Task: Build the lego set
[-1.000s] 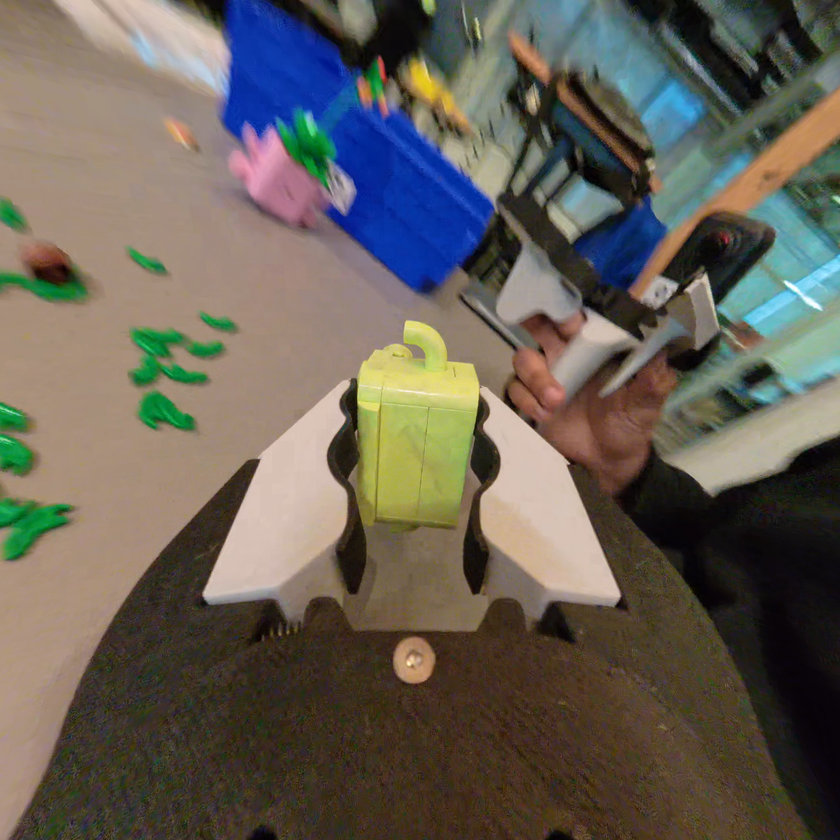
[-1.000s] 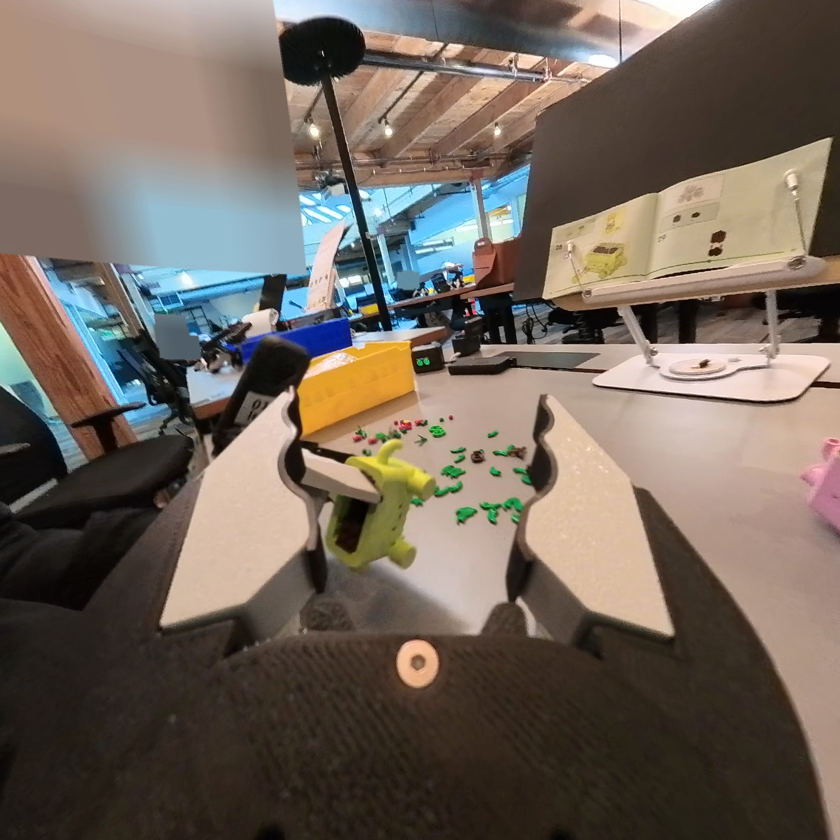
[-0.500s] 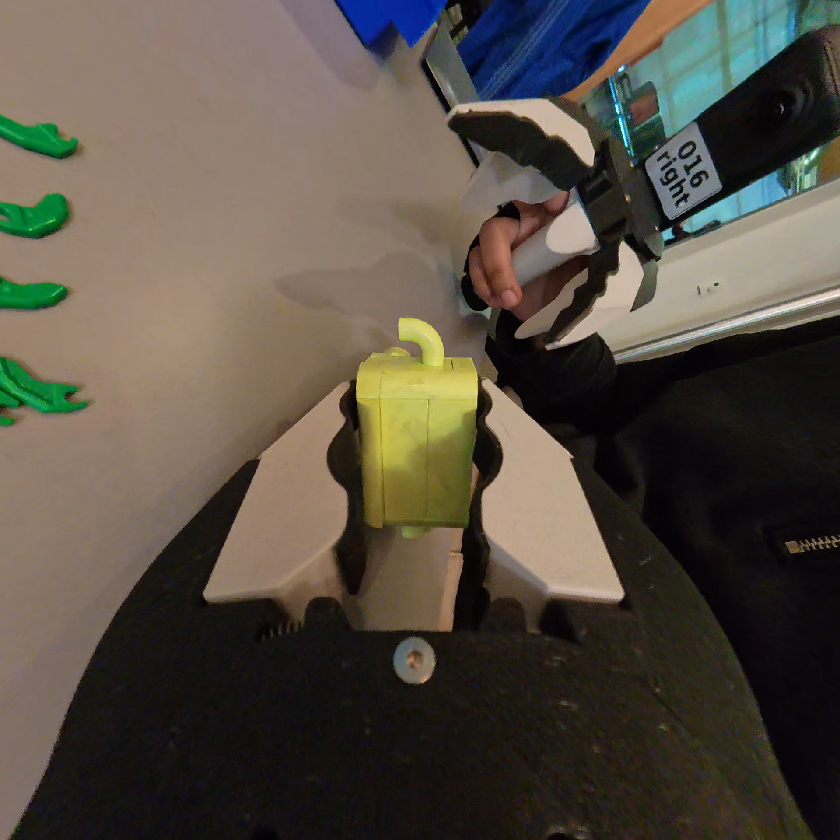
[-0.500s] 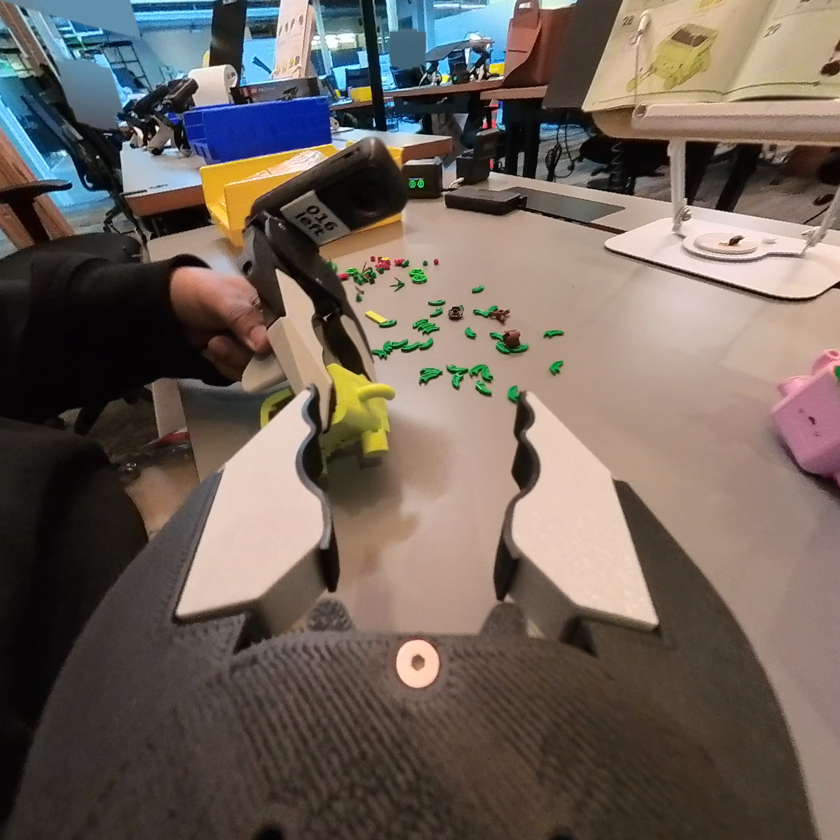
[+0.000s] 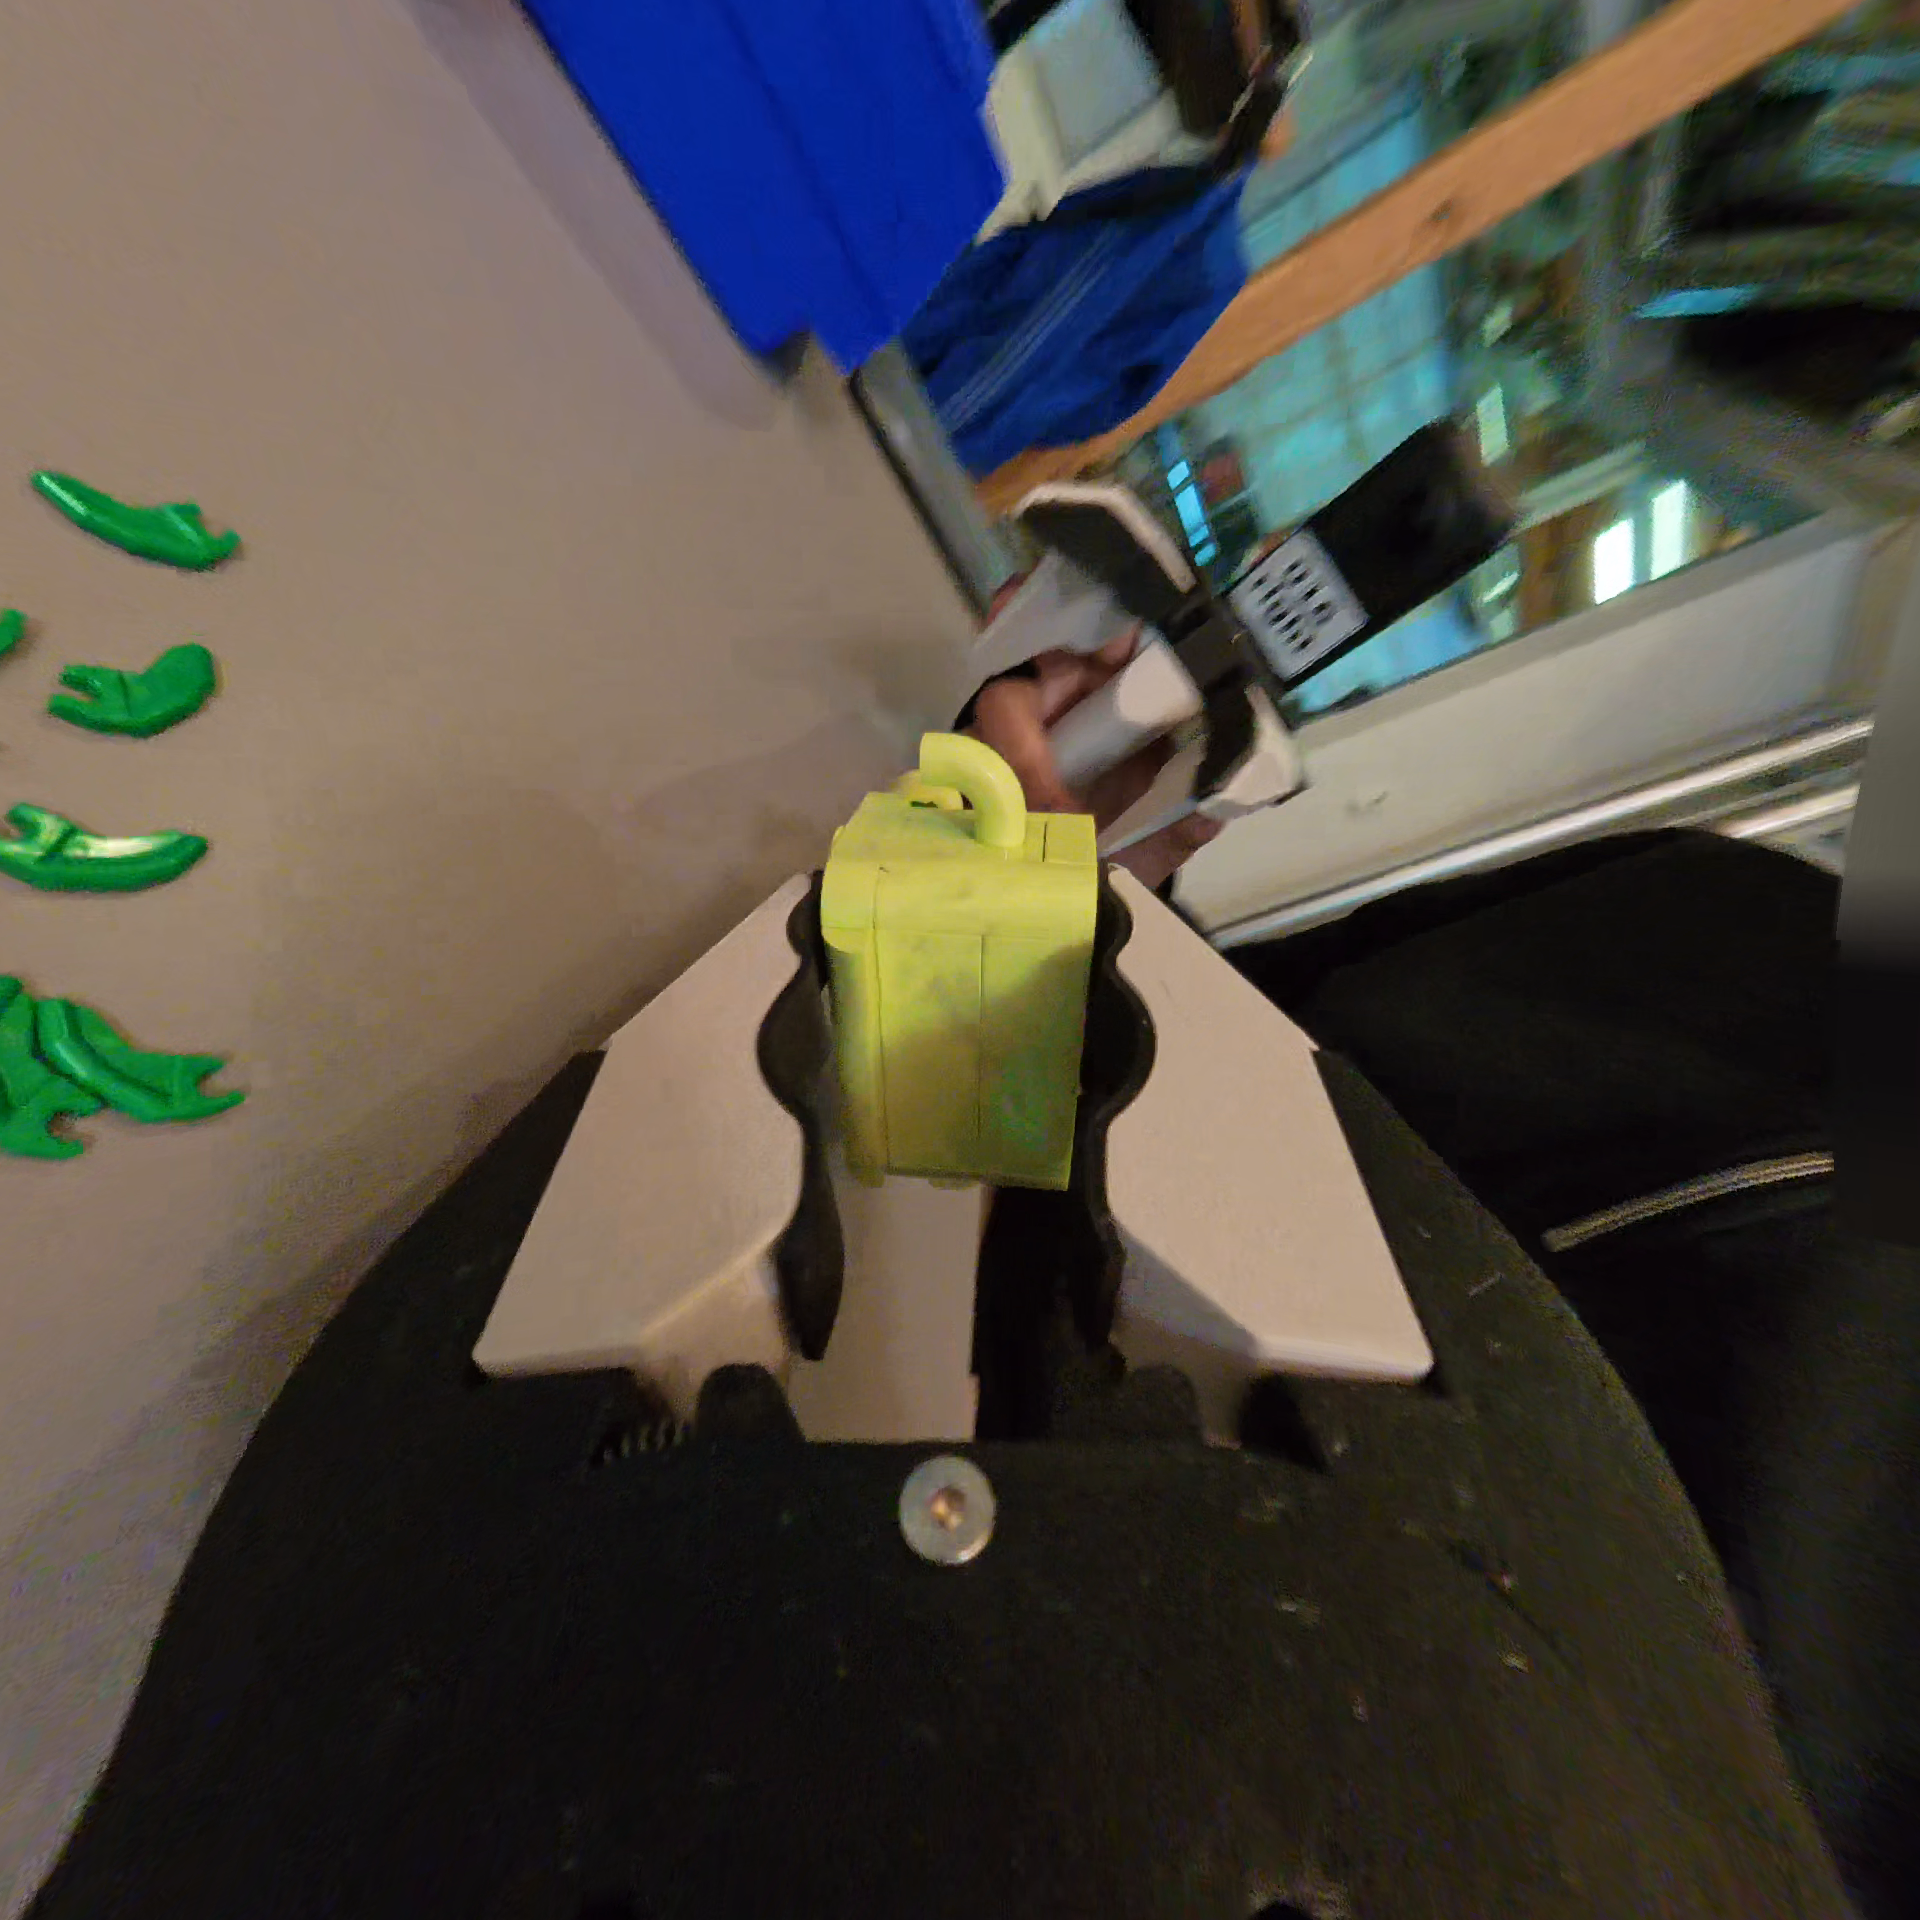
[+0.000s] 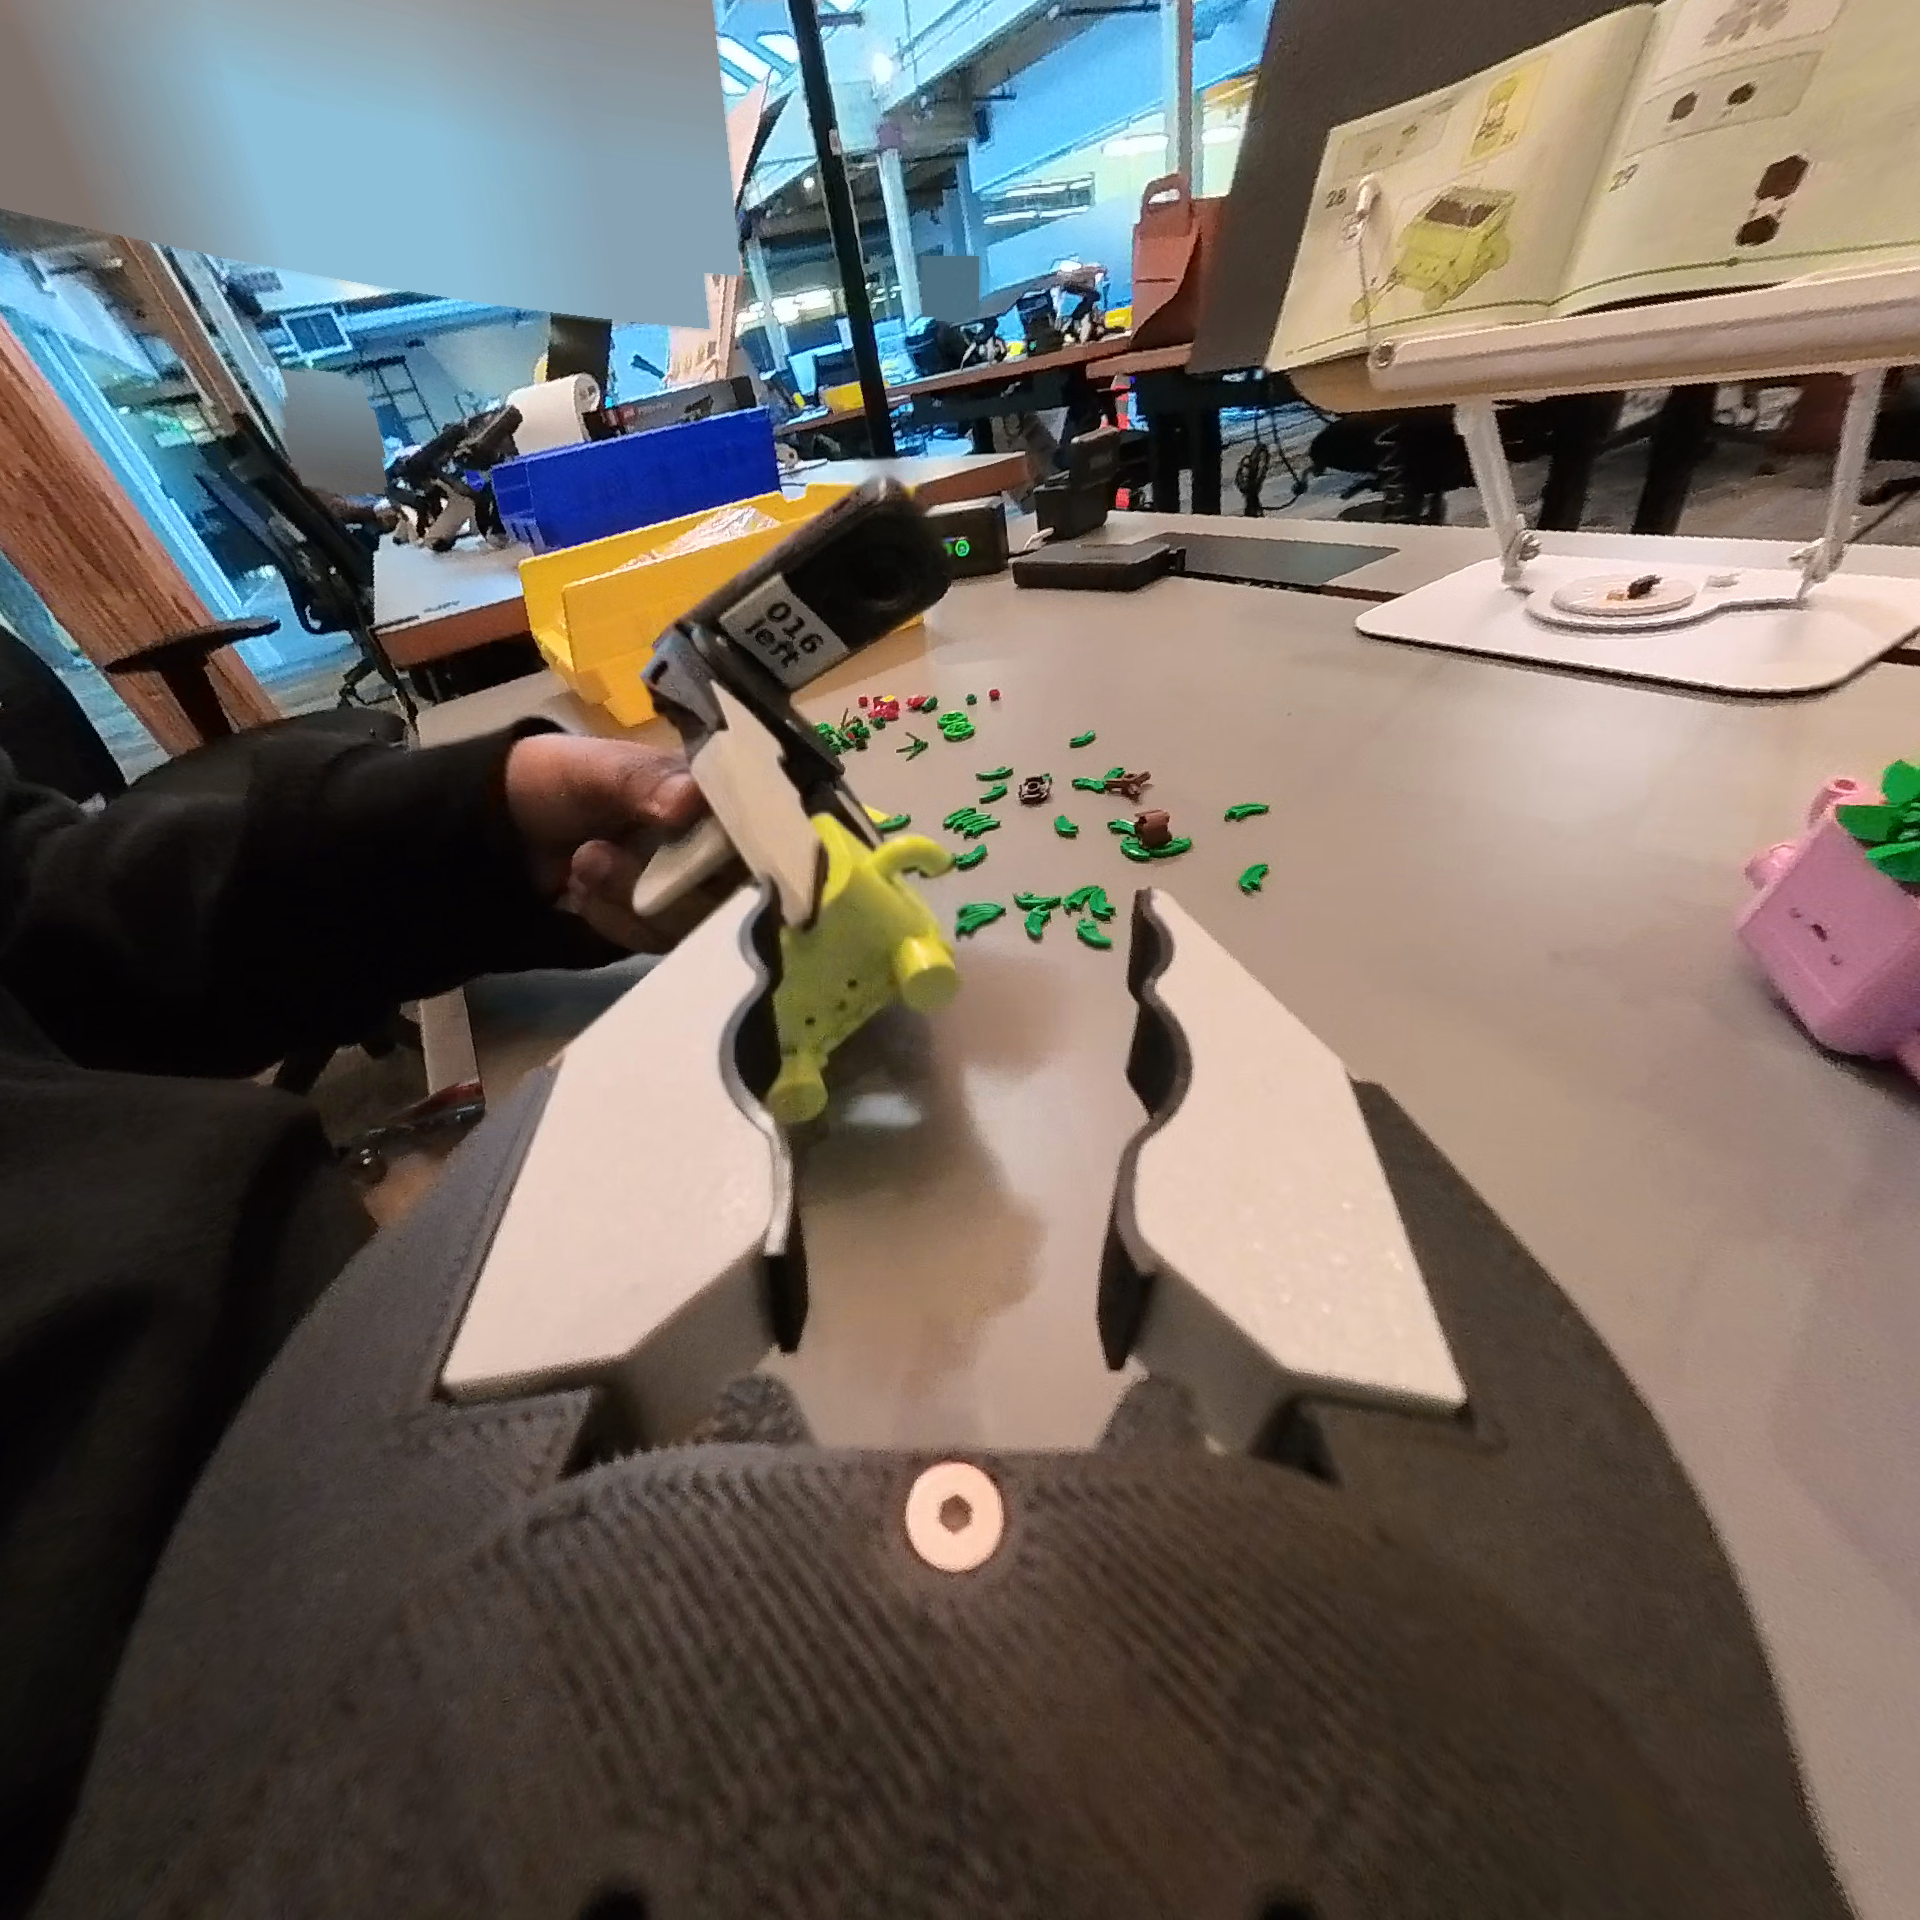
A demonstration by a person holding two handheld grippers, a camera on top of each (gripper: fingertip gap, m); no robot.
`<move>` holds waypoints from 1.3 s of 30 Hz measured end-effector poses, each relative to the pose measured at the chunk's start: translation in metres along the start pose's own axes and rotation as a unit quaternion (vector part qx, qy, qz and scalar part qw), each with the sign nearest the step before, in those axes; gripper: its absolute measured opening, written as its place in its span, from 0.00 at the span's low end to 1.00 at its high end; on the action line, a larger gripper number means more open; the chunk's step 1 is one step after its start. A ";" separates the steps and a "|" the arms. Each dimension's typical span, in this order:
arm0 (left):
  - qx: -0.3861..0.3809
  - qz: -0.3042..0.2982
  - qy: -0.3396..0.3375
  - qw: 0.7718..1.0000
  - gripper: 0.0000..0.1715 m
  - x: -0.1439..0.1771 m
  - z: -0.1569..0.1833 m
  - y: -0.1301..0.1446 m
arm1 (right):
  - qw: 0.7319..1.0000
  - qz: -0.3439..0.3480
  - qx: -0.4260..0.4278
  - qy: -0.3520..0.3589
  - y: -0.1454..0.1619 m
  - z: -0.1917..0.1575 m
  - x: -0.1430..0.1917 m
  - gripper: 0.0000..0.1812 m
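Observation:
My left gripper (image 5: 961, 925) is shut on a lime-green lego block figure (image 5: 961, 997) with a curled hook on top. In the right wrist view the same figure (image 6: 862, 966) hangs from the left gripper (image 6: 800, 883) just above the grey table (image 6: 1455, 852), by the near left edge. My right gripper (image 6: 951, 925) is open and empty, its left finger right beside the figure. It also shows in the left wrist view (image 5: 1153, 675), held in a hand beyond the figure. Several green leaf pieces (image 6: 1049, 914) lie scattered on the table past both grippers.
A pink lego figure (image 6: 1829, 956) with green leaves stands at the right. An open instruction booklet (image 6: 1579, 166) rests on a white stand (image 6: 1621, 634) at the back right. A yellow bin (image 6: 665, 613) and blue bins (image 6: 634, 488) sit at the back left.
The left gripper has carried the lime figure down from mid-air to just above the table's near left edge. The right gripper stays open and has closed in beside it.

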State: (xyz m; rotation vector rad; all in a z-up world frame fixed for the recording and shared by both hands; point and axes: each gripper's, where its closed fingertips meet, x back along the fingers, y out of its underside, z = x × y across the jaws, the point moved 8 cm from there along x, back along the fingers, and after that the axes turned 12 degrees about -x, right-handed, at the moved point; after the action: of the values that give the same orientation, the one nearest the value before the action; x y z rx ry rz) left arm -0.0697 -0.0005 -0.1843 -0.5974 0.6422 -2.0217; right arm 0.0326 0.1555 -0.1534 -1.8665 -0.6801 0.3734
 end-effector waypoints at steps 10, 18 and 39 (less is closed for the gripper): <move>-0.087 0.150 0.010 0.985 0.27 0.018 0.003 -0.003 | 0.994 0.093 -0.040 -0.045 -0.007 -0.001 0.009 0.21; -0.110 0.203 0.001 0.973 0.27 0.027 0.006 -0.004 | 0.990 0.111 -0.050 -0.076 -0.006 -0.008 0.007 0.24; -0.048 0.232 0.123 0.964 0.28 0.026 0.010 -0.003 | 0.990 0.034 0.133 -0.042 0.013 -0.044 -0.011 0.39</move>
State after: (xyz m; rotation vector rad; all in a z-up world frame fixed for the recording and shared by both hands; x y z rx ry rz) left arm -0.0775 -0.0240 -0.1706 -0.2184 0.9382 -1.6388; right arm 0.0524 0.1123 -0.1492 -1.6293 -0.5928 0.5612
